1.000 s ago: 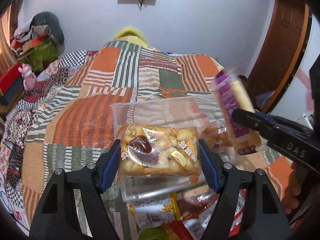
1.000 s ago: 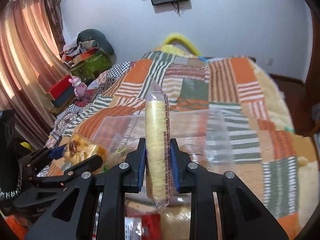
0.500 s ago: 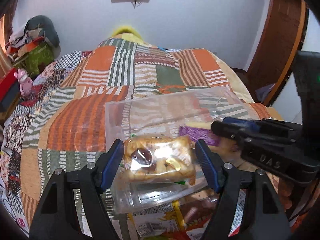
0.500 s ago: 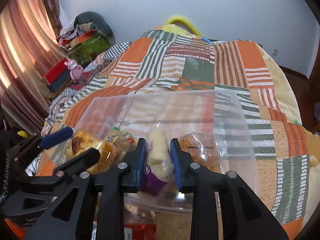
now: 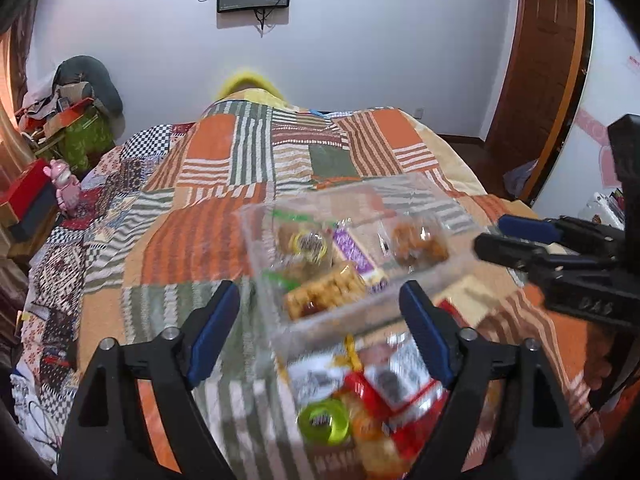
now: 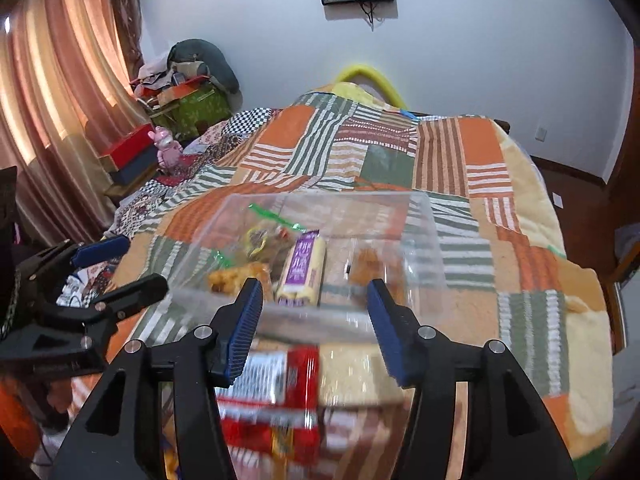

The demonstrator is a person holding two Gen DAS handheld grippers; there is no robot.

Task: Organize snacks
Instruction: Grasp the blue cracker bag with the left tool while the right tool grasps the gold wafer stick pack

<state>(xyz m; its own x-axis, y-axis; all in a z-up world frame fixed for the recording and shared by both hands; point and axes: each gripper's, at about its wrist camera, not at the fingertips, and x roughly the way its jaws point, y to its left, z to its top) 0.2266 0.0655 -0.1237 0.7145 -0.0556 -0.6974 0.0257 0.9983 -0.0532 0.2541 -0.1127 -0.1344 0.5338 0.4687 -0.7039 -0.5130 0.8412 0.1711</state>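
Observation:
A clear plastic bin [image 5: 424, 196] [image 6: 428, 248] sits on the patchwork bed. In it lie a yellow biscuit pack [image 5: 326, 290] [image 6: 234, 276], a purple-labelled cake roll [image 5: 358, 254] [image 6: 302, 268], a green-edged snack bag [image 5: 304, 240] [image 6: 264, 240] and a brown snack pack [image 5: 418, 240] [image 6: 372, 264]. My left gripper [image 5: 320, 312] is open and empty, just short of the bin. My right gripper [image 6: 314, 318] is open and empty at the bin's near wall. Each gripper also shows in the other's view: the right gripper [image 5: 520, 240] and the left gripper [image 6: 116, 264].
A heap of loose snack packets [image 5: 360, 396] [image 6: 276, 384] lies on the quilt [image 5: 192, 232] in front of the bin. A red box and a pink toy [image 6: 166, 146] sit at the bed's left side. A wooden door [image 5: 548, 72] is at right.
Both grippers have let go of their snacks, which now lie in the bin. Both jaws have opened and drawn back toward the near side.

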